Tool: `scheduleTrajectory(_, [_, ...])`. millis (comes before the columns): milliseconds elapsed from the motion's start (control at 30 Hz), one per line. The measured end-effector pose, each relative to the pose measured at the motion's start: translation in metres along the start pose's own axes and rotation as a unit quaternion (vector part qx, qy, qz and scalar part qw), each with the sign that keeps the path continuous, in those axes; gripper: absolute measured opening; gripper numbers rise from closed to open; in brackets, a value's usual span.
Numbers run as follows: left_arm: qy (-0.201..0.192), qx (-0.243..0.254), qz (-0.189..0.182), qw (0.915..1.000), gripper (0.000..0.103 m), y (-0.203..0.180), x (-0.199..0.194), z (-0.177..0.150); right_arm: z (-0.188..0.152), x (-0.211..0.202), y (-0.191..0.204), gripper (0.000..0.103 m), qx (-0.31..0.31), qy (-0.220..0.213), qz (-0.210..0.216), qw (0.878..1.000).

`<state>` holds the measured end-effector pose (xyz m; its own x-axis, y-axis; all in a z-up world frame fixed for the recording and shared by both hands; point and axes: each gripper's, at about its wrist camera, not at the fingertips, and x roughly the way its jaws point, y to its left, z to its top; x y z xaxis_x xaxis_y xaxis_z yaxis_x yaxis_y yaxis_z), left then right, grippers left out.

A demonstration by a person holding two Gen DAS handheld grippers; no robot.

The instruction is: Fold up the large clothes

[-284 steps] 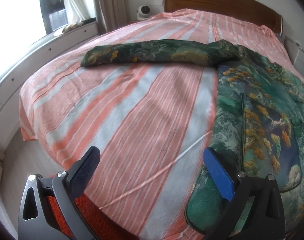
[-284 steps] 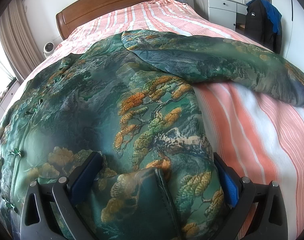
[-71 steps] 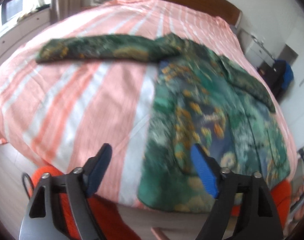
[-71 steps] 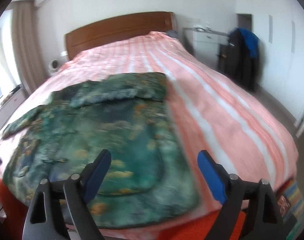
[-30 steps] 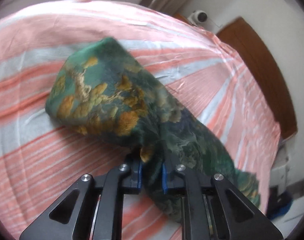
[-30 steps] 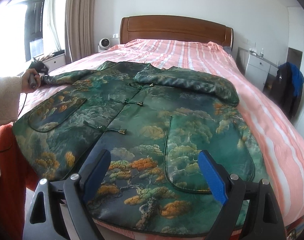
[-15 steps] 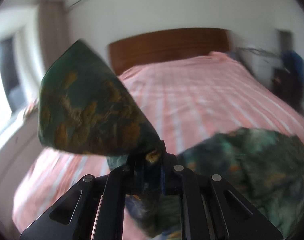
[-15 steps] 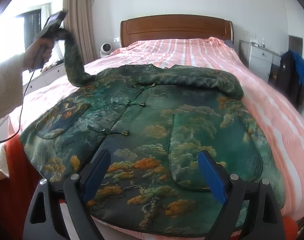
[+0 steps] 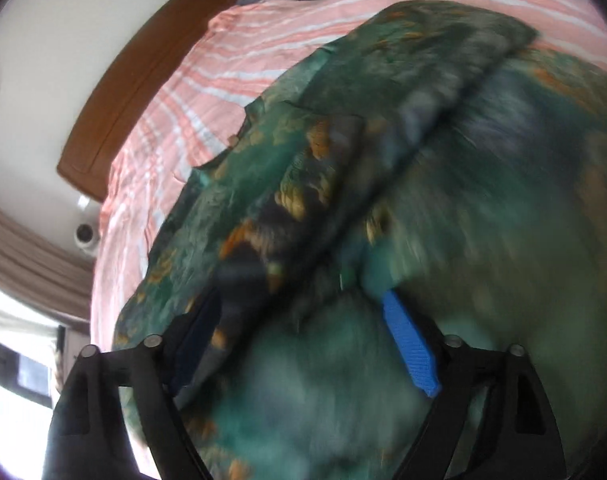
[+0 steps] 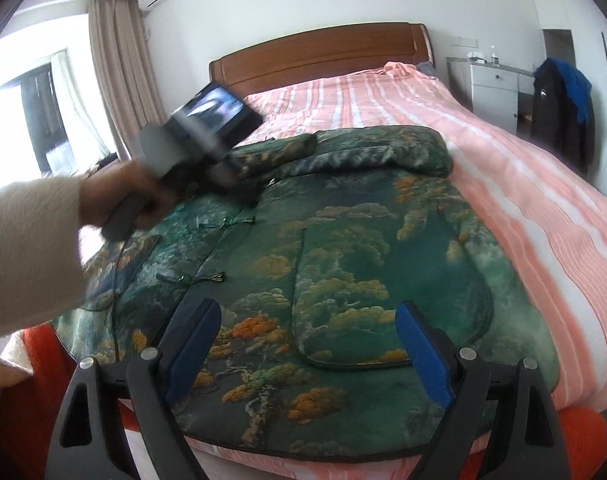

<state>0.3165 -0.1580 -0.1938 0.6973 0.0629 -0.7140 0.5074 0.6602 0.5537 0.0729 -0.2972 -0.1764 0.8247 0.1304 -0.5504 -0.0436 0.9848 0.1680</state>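
The green jacket (image 10: pixel 343 264) lies flat at the foot edge of the bed (image 10: pixel 543 208), both sleeves folded across its chest. The left gripper (image 9: pixel 303 320) is opening, sleeve (image 9: pixel 271 208) released; the right gripper (image 10: pixel 307 344) hovers wide, empty. Body folds remain.

My fingers (image 10: pixel 423 356) wear bright blue pads on black frames. Under them the jacket (image 10: pixel 343 264) is deep green and teal, printed with orange and gold pine clusters, pale cloud swirls and dark blue patches. The bedsheet (image 10: pixel 543 216) at the bed's right edge runs in salmon-pink and white stripes. The headboard (image 10: pixel 319 52) is reddish-brown wood, the curtain (image 10: pixel 119 60) beige, my sleeve (image 10: pixel 27 248) cream.
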Motion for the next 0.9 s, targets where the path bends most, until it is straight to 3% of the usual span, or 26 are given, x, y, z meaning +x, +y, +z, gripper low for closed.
scheduleTrajectory(100, [-0.020,-0.017,-0.024,0.9994,0.097,0.022,-0.035,-0.016,0.002,0.001,-0.008,0.088,0.019,-0.002,0.002,1.000])
scheduleTrajectory(133, [-0.028,-0.028,-0.023,0.9989,0.101,0.036,-0.041,-0.019,0.002,0.003,-0.011,0.088,0.026,0.000,0.004,1.000])
scheduleTrajectory(267, [-0.023,-0.109,0.001,0.9938,0.102,0.098,-0.036,-0.027,0.002,0.008,-0.012,0.088,0.033,0.009,0.007,0.999])
scheduleTrajectory(367, [0.016,-0.197,0.027,0.9799,0.102,0.140,0.005,-0.040,0.002,0.005,-0.008,0.088,0.024,0.004,0.005,1.000])
scheduleTrajectory(433, [0.064,-0.255,0.036,0.9641,0.102,0.158,0.043,-0.057,0.001,0.003,-0.006,0.088,0.020,0.000,0.006,1.000])
scheduleTrajectory(500, [0.105,-0.287,0.009,0.9522,0.102,0.163,0.074,-0.077,0.001,0.002,-0.005,0.088,0.017,-0.001,0.007,1.000])
scheduleTrajectory(567, [0.130,-0.279,0.005,0.9514,0.103,0.157,0.089,-0.085,0.000,0.002,-0.005,0.088,0.016,0.002,0.009,1.000])
scheduleTrajectory(633, [0.121,-0.259,0.022,0.9581,0.102,0.151,0.083,-0.081,0.000,0.002,-0.006,0.088,0.018,0.004,0.011,1.000])
scheduleTrajectory(767, [0.067,-0.251,0.009,0.9656,0.101,0.149,0.047,-0.055,0.000,0.004,-0.012,0.088,0.030,0.006,0.015,0.999])
scheduleTrajectory(900, [-0.001,-0.275,-0.050,0.9602,0.102,0.149,0.012,-0.010,0.001,0.007,-0.018,0.088,0.044,0.011,0.019,0.999])
